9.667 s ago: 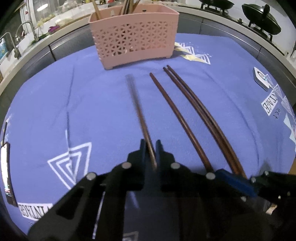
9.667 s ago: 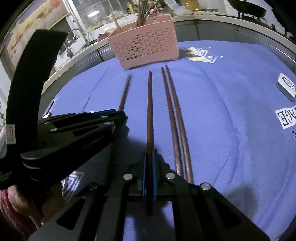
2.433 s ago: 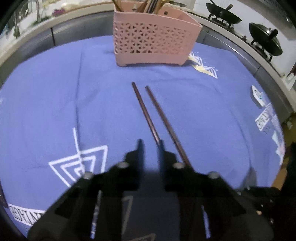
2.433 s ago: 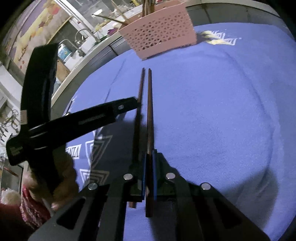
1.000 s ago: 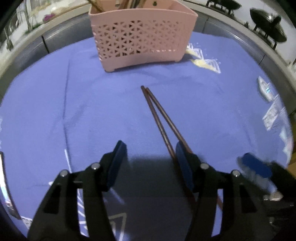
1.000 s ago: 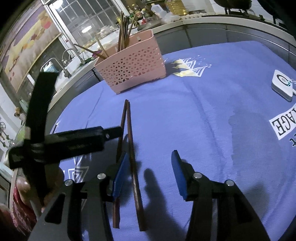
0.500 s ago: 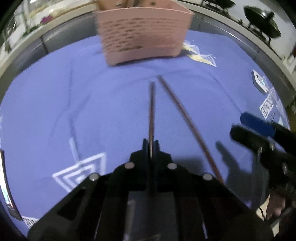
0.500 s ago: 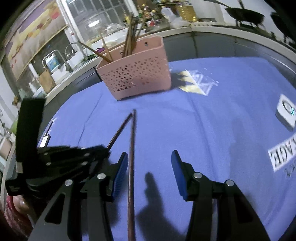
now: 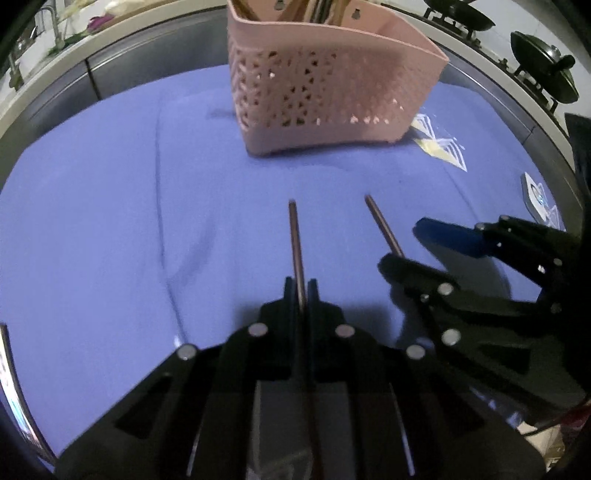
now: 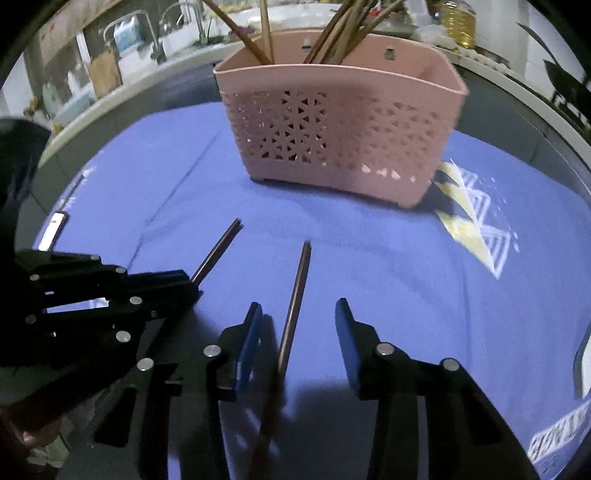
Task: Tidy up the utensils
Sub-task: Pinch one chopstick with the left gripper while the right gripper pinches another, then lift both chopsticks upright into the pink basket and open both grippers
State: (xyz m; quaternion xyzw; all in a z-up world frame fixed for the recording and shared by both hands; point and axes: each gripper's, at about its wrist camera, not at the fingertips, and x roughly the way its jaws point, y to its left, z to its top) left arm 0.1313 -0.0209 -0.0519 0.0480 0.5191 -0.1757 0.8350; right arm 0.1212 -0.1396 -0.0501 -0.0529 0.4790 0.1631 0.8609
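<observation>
Two dark brown chopsticks point toward the far pink basket (image 9: 332, 88), one for each gripper. On the left, the left gripper (image 9: 302, 291) has its black jaws pressed together on the left chopstick (image 9: 295, 240), which runs straight out from between the pads with its tip free above the blue cloth (image 9: 110, 221). To the right, the right chopstick (image 10: 295, 291) sits between the blue pads of the right gripper (image 10: 299, 314); those jaws have just been closing but stand spread, with clear gaps on both sides, so nothing presses on the stick. The left wrist view shows the right gripper from the side, its near black finger crossing the right chopstick (the far blue pad shows beyond it), and two dark pans on a stove at far right. The right wrist view alone shows the top of the basket, where more chopsticks (image 10: 332, 26) stand tilted in several directions, plus a faucet (image 10: 159, 33) and a sink counter at far left. It also shows the left gripper low at left with its stick slanting up to the right. The basket is plastic, with rounded corners, small feet and a lattice of triangular holes. The cloth is soft and creased, printed with white nested triangles (image 10: 480, 225).
</observation>
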